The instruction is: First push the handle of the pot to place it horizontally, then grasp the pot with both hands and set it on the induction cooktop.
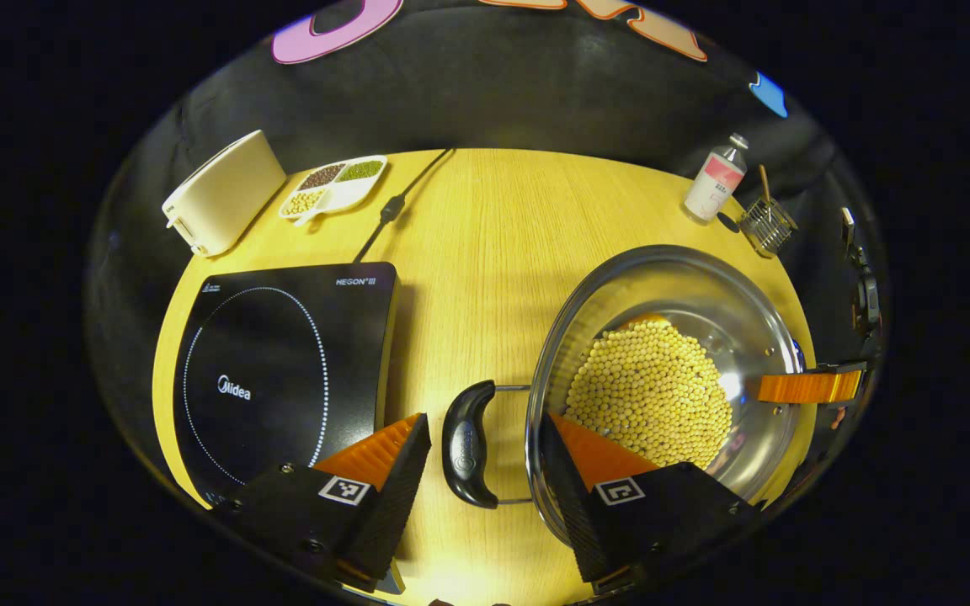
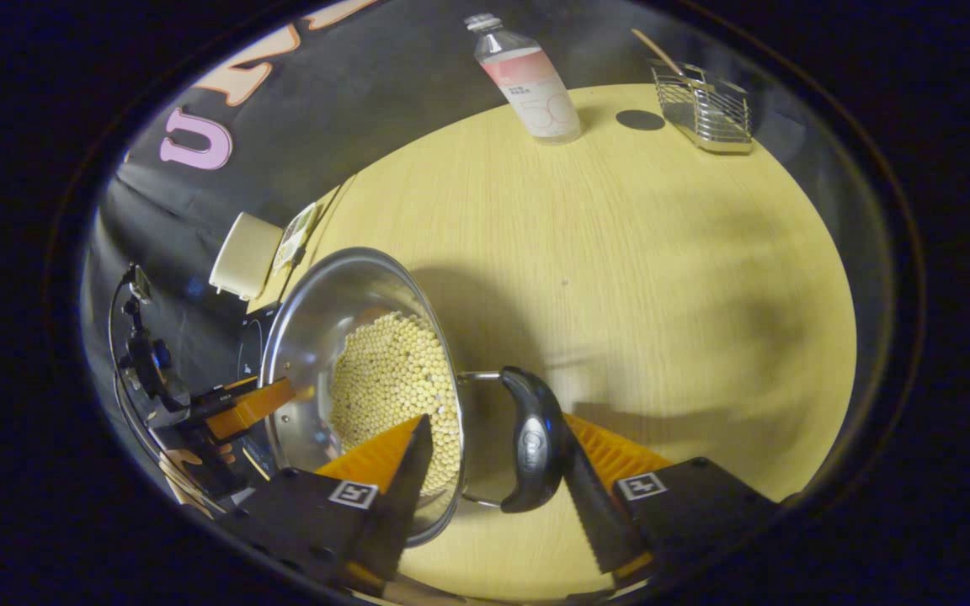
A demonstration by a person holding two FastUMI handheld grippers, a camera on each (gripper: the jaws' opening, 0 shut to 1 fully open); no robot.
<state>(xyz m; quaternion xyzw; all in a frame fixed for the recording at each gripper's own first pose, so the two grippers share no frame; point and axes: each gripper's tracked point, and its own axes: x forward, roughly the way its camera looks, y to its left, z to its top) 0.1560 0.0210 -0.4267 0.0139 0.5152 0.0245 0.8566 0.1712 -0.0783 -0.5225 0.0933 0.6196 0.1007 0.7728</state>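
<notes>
Your left gripper [image 1: 478, 459] sits at the bottom of the left gripper view with its fingers spread wide; the pot's near handle [image 1: 466, 443] lies in the gap between them, touching neither. One finger lies low over the cooktop [image 1: 279, 370] corner, the other reaches over the pot [image 1: 666, 379] rim and hides part of it.

Your right gripper [image 2: 493, 463] sits at the bottom of the right gripper view, also spread. Its right-hand finger lies against the other handle [image 2: 533, 439], or just behind it; contact is hard to judge. The left-hand finger overlaps the rim and hides the lower edge of the pot. In the left gripper view this gripper is cut off at the right edge, one finger just beside the far rim. In the right gripper view your left gripper shows at lower left, mostly dark and hard to make out.

The pot stands on the wooden table [image 1: 485, 236], right of centre in the left gripper view, holding yellow beans [image 1: 649, 391], beside the cooktop and apart from it.

At upper left in that view stand a cream box [image 1: 224, 194] and a divided dish [image 1: 333, 187], with a cord [image 1: 392, 206] beside them. At upper right stand a bottle [image 1: 716, 178] and a wire basket [image 1: 767, 223].
</notes>
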